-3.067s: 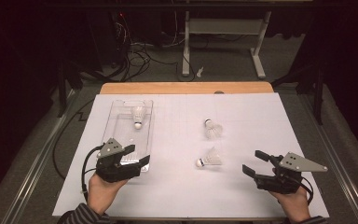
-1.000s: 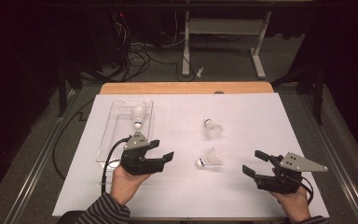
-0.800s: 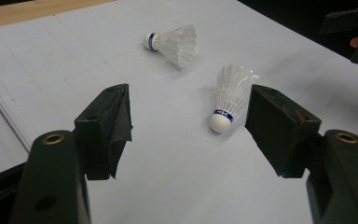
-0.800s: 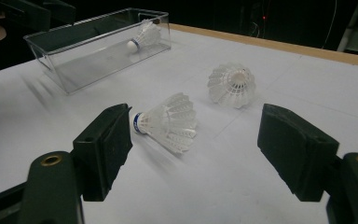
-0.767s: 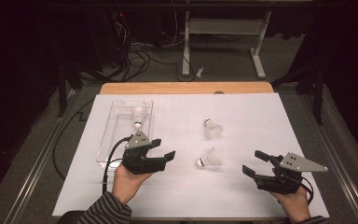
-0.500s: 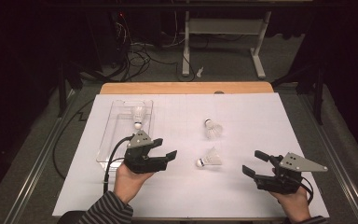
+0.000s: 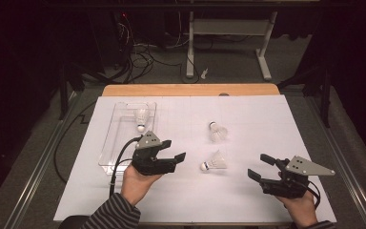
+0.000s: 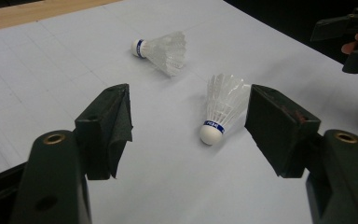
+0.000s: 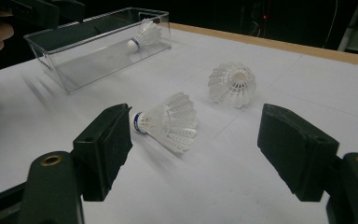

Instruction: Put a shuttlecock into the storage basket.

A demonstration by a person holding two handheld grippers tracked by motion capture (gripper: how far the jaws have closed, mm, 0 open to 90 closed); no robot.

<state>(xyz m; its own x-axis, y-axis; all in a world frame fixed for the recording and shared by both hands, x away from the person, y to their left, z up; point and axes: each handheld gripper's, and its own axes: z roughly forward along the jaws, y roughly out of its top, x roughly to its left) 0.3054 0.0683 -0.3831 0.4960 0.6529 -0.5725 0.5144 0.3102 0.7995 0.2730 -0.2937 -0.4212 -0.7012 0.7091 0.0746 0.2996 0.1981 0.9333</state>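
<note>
high view: left gripper [image 7: 175, 157] hovers with jaws apart just left of the near shuttlecock [image 7: 213, 163], which lies on the white sheet [image 7: 267, 124]; right gripper [image 7: 259, 167] waits open, well apart; one shuttlecock already lies in the clear box [image 7: 108, 143].
left gripper view: near shuttlecock [image 8: 221, 112] lies between the spread jaws, cork toward the camera, not yet touched; a squeeze on the feathers probably crushes them or lets it slip.
right gripper view: far shuttlecock [image 9: 232, 84] lies close by; a wide sweep could knock it rolling.
</note>
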